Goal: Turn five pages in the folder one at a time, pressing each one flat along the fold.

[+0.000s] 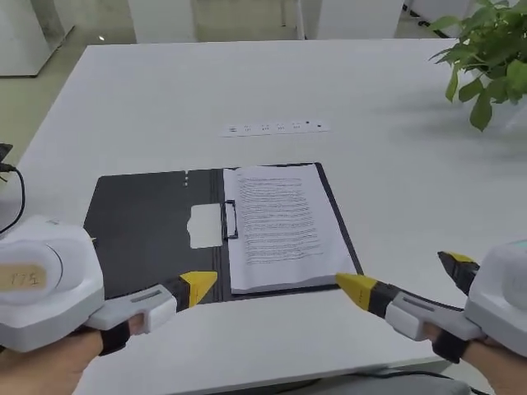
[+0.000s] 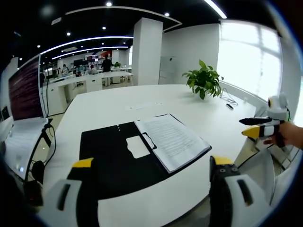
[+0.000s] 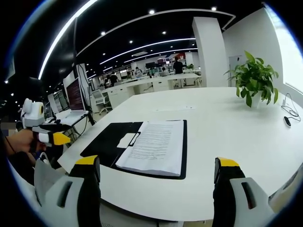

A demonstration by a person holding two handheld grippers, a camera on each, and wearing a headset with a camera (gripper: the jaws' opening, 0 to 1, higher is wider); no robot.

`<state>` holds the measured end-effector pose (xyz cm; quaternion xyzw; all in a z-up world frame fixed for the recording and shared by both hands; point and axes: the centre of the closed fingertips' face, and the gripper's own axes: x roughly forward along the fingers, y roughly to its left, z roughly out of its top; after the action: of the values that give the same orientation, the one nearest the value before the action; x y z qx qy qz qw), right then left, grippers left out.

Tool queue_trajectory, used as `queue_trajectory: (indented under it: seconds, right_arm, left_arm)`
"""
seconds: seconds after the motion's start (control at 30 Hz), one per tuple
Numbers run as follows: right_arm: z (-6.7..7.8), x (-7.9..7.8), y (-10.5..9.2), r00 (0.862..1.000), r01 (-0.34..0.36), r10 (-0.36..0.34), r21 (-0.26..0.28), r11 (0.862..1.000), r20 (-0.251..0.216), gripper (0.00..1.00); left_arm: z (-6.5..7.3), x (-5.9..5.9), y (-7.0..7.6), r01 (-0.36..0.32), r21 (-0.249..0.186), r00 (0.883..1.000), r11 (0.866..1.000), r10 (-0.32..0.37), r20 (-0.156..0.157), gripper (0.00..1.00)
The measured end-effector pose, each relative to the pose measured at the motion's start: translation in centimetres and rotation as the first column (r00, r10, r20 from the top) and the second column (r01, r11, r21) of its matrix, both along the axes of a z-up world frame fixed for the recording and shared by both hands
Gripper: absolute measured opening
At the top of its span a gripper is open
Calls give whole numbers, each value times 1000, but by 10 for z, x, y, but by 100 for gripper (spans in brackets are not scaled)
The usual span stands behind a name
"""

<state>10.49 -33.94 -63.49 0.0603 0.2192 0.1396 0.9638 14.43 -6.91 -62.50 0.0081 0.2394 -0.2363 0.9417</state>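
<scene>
An open black folder lies flat on the white table, with a stack of printed pages clipped on its right half and a white label on the bare left cover. My left gripper hovers open at the table's near edge, left of the pages, its yellow fingertip over the folder's front edge. My right gripper is open too, held at the stack's near right corner, one fingertip just off that corner. Nothing is between either pair of jaws.
A potted plant stands at the far right of the table. A white socket strip is set into the table beyond the folder. A black cable hangs at the left edge, beside a laptop.
</scene>
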Motion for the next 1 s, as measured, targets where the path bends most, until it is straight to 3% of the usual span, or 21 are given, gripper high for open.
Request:
queue_trajectory:
  seconds: [0.5, 1.0]
  right_arm:
    - [5, -6, 3, 1000, 10, -10, -6, 1000, 7, 100]
    - [11, -12, 5, 999, 40, -41, 3, 999, 17, 100]
  left_arm:
    - [-5, 15, -24, 83, 21, 997, 996, -83, -3, 99]
    - [-16, 26, -57, 187, 40, 982, 982, -186, -19, 99]
